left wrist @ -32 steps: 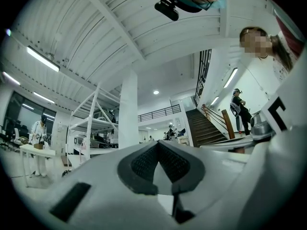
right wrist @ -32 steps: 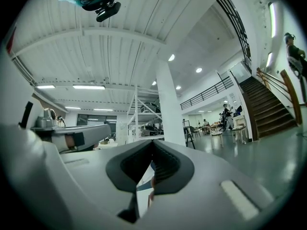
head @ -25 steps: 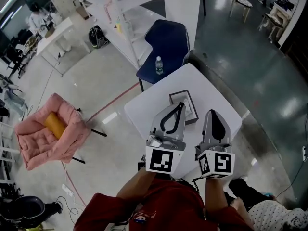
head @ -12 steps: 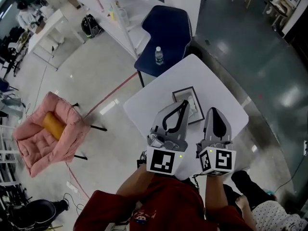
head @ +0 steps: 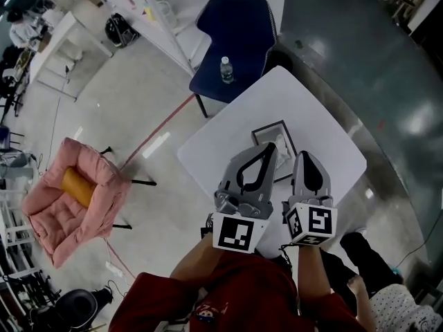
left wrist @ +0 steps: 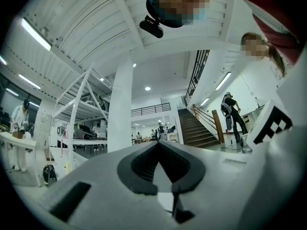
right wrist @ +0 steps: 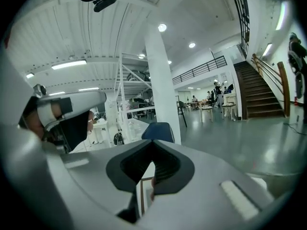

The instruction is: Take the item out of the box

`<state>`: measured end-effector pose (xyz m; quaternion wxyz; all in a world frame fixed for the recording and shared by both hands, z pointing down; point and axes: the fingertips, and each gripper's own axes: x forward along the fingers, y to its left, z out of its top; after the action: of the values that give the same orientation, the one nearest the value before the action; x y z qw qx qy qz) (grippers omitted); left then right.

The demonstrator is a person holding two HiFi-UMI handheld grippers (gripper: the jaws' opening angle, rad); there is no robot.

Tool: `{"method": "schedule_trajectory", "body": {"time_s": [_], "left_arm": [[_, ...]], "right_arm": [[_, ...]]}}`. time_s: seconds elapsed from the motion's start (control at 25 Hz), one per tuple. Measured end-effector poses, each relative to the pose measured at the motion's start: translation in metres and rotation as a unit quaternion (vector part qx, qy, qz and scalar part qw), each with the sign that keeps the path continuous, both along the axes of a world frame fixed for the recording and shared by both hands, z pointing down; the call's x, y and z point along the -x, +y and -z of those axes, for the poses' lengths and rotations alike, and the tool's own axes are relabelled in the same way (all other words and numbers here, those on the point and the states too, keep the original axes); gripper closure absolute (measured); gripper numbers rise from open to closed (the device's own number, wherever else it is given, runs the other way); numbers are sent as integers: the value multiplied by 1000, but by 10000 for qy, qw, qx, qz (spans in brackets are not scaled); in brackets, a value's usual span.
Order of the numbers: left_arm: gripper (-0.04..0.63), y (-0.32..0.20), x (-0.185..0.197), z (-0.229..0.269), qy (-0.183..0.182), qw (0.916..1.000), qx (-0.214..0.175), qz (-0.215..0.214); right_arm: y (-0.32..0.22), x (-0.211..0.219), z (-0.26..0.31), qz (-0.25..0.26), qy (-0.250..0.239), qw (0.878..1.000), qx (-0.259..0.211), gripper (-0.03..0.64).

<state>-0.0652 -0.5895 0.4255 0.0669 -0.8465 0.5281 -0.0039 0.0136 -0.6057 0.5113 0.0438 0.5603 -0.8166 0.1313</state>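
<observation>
Advanced left tongs [head: 268, 148], right tongs [head: 306, 157] now flank box [head: 283, 137]

Near corner of box [head: 268, 125] hidden behind left hand-held gripper [head: 268, 147], its white contents too small to identify

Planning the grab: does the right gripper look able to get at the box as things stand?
Probably yes: the box lies on the table just ahead of the right gripper, nothing between them, though its fingers are shut.
</observation>
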Motion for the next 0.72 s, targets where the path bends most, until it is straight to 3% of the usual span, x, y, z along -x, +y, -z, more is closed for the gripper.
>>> {"method": "schedule_trajectory", "body": {"time_s": [0.28, 0.72], "left_arm": [[594, -28, 1, -31, 173, 9997, 110, -102], [594, -58, 21, -52, 330, 9991, 209, -134]], "right_arm": [[-28, 2, -77, -75, 140, 9966, 809, 601], [-50, 20, -166, -41, 394, 9814, 1879, 572]]}}
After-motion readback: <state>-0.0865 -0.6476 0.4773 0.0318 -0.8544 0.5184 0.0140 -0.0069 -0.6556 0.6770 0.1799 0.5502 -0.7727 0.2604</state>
